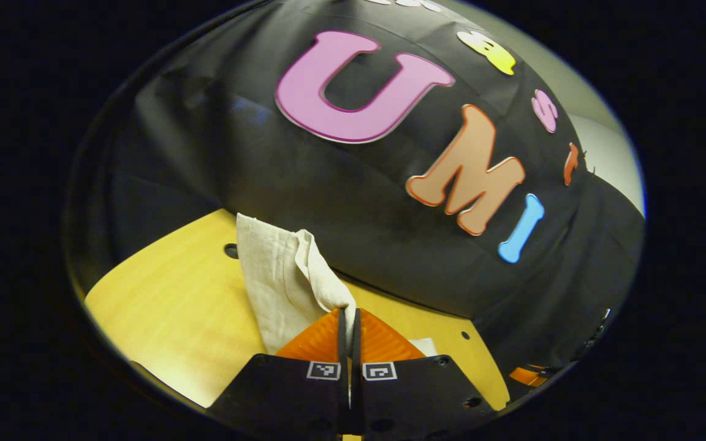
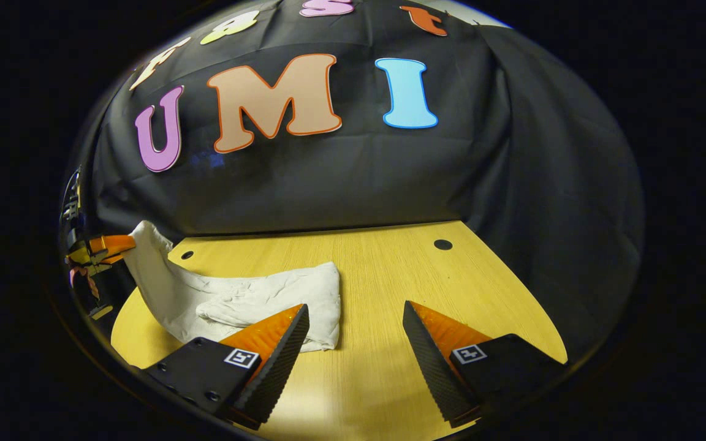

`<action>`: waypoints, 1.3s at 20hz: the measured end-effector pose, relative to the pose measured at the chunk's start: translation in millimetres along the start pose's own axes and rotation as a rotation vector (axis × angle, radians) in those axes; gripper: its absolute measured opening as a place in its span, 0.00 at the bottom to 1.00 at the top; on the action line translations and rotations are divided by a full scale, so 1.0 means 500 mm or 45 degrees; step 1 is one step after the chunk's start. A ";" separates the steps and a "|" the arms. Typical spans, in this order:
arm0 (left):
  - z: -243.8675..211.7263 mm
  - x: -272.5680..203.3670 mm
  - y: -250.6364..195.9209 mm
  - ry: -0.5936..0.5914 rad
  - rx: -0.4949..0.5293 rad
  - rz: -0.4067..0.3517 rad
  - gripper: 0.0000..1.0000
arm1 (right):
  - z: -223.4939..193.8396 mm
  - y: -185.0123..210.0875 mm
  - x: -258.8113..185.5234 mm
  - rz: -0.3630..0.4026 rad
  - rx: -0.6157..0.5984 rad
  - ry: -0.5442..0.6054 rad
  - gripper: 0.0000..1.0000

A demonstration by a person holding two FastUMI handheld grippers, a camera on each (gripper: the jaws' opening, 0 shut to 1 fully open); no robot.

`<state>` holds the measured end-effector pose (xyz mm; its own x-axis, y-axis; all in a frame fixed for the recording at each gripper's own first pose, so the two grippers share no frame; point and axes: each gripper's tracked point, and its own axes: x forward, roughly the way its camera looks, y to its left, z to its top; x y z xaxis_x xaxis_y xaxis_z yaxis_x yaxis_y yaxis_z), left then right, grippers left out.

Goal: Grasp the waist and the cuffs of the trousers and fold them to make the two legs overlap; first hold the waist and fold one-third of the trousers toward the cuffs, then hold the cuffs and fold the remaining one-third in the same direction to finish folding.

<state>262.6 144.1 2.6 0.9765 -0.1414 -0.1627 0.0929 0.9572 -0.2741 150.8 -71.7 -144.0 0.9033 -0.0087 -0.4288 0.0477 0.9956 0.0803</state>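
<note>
**Right gripper view: trousers half lifted on the table**

Right gripper view showed the right gripper (image 2: 353,318) released, its fingers spread wide and apart from the cloth, low over the wooden table (image 2: 390,275). The pale trousers (image 2: 249,300) lay crumpled on the table's left part, the near edge passing behind the gripper's left finger. Their far left end rose off the table toward the left gripper (image 2: 111,245), seen small at the left edge; the hand behind it was too blurred to make out. Two dark holes marked the tabletop near the black cloth wall (image 2: 359,177).

In the left gripper view, the left gripper (image 1: 349,315) was clenched on a bunched edge of the trousers (image 1: 279,275), which hung down to the table (image 1: 169,300). Which part of the garment it pinched could not be told. A small white piece showed right of the fingers, cut off by them.
</note>
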 end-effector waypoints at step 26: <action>-0.443 0.016 -0.349 0.553 0.576 -0.326 0.93 | -0.042 -0.052 -0.078 0.126 0.034 0.039 0.92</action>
<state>211.1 -80.0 -161.1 0.7549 -0.3763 -0.5371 0.4756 0.8780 0.0534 105.2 -95.2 -148.1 0.8907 0.0929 -0.4450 -0.0294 0.9886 0.1475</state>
